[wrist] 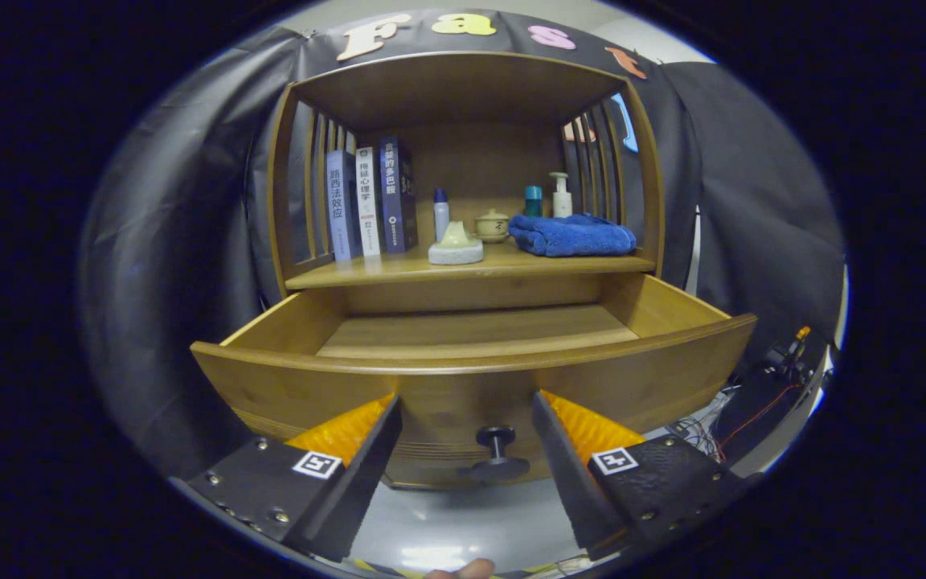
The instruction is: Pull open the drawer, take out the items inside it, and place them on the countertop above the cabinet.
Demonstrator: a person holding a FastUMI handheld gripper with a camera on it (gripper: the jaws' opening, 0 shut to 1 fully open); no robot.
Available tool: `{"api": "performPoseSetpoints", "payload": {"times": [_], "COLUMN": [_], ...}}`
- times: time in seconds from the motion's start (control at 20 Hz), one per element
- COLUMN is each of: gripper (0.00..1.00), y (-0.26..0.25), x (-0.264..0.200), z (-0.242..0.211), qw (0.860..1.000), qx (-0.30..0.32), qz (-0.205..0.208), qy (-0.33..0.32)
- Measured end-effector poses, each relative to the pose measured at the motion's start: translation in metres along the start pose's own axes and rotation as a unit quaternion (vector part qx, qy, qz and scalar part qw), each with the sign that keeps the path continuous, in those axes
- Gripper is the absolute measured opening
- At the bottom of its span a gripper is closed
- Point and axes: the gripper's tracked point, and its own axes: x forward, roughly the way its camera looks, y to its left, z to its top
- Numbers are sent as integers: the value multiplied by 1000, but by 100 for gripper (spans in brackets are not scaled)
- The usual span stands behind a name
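While gaping wide, tongs (467, 410) astride the knob (496, 452) of the pulled-out drawer (286, 386), front toward them.

The tongs (465, 402) show at the lower middle of the frame as two wedge-shaped fingers with ribbed inner faces, spread apart. Each sits on a block studded with small screws and carrying a square black-and-white marker.

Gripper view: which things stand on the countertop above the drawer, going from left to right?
Three books → slim bottle → pale dish → small lidded pot → folded blue towel. The teal-capped container and pump bottle stand behind the towel. The gripper jaws stand open around the drawer knob.
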Motion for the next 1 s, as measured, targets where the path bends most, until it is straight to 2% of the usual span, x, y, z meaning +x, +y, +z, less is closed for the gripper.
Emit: {"api": "performPoseSetpoints", "payload": {"times": [0.35, 1.0], "gripper": [97, 97], "y": [-4, -2], "x": [8, 48], "z": [12, 19], "qw": [1000, 1000], "qx": [12, 30], "qz": [1, 5], "qy": [-14, 0]}}
